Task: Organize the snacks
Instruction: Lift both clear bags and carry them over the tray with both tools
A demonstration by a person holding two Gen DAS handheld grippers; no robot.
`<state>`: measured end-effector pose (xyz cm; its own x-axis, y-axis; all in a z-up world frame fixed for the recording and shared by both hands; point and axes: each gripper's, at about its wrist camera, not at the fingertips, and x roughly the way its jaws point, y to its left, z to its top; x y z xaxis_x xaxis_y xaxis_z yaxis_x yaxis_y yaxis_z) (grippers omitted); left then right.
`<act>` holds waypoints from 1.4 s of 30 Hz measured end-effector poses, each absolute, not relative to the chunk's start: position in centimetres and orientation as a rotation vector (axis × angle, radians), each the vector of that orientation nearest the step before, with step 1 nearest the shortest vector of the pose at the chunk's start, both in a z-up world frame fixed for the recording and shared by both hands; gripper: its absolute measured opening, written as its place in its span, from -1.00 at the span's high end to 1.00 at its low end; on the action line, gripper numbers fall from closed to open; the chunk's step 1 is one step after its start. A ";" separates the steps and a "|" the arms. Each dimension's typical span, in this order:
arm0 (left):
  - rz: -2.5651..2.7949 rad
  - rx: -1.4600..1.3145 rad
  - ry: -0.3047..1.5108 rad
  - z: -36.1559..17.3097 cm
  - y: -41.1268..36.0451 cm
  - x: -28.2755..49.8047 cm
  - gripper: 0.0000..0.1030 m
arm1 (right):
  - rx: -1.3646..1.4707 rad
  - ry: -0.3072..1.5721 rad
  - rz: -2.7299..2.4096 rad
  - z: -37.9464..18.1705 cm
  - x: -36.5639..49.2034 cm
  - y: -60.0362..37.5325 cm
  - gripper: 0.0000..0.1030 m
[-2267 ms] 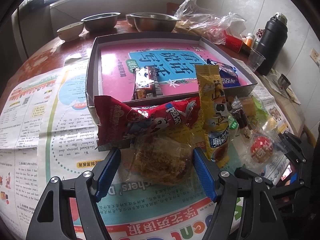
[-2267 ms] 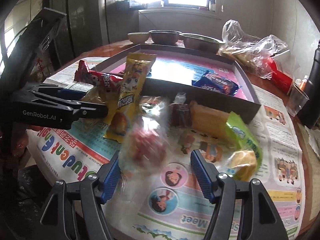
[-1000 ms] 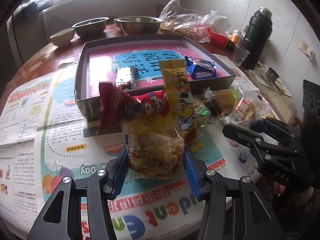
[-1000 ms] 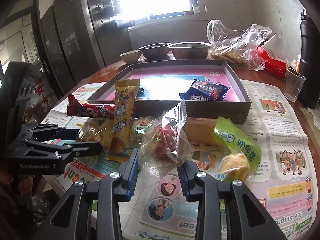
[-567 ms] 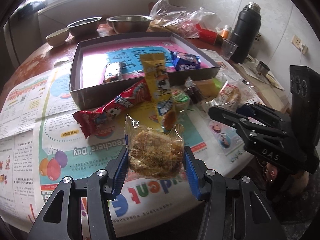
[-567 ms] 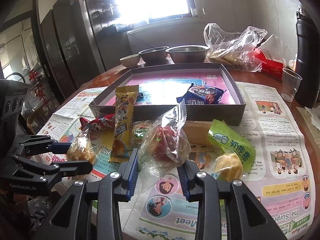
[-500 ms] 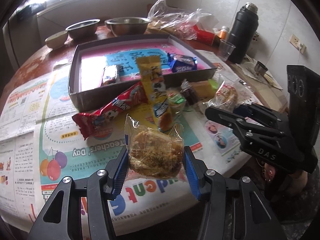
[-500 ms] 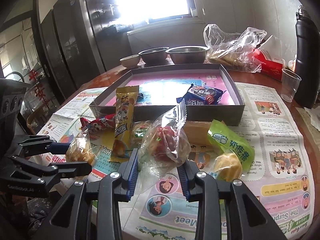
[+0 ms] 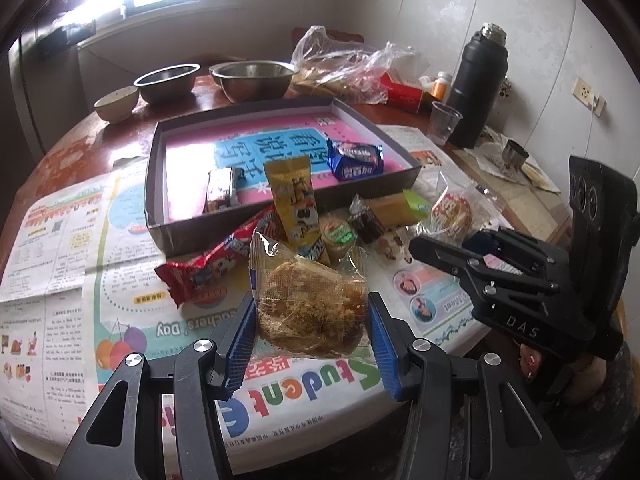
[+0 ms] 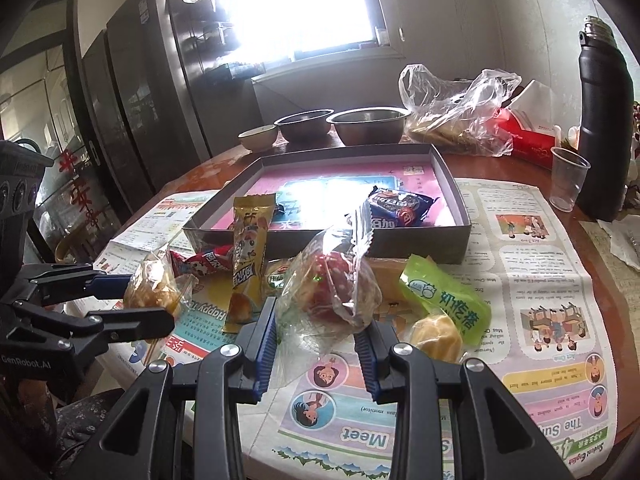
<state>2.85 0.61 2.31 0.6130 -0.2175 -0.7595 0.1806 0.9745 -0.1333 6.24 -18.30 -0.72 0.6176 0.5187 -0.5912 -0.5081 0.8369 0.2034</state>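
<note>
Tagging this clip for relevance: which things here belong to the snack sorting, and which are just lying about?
Job:
- left gripper holding the brown pastry pack
- right gripper holding the red snack bag
- grey box
- loose snacks, e.g. yellow packet

Lying about:
- steel bowls
- black flask
- plastic cup

- Clear-wrapped golden-brown floss cake [image 9: 312,304]: between the left claw's blue ribbed pads [image 9: 243,340].
- Clear-wrapped round red pastry [image 10: 334,284]: between the right claw's blue pads [image 10: 266,334].
- Long red wrapper with cartoon print [image 9: 212,264]: beyond the left claw.
- Tall yellow packet with cartoon face [image 9: 296,204]: beyond it.
- Green-and-white packet with white characters [image 10: 446,300]: right of the right claw.
- Dark grey shallow box, pink-and-blue printed floor [image 9: 280,140]: farther off, with a dark blue biscuit pack [image 9: 354,160].
- Multicoloured printed newspaper [image 9: 60,280]: beneath.
</note>
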 end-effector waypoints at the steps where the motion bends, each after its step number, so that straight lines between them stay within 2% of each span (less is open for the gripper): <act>1: -0.229 -0.047 0.878 2.5 0.6 2.9 -0.05 | 0.017 0.684 0.590 -0.7 6.3 -18.3 0.29; 27: -0.245 -0.150 0.792 4.7 1.9 8.9 -0.05 | 0.029 0.654 0.564 1.7 9.9 -17.9 0.29; 42: -0.194 -0.217 0.731 6.4 5.7 11.5 -0.05 | 0.062 0.630 0.512 3.6 13.1 -18.7 0.29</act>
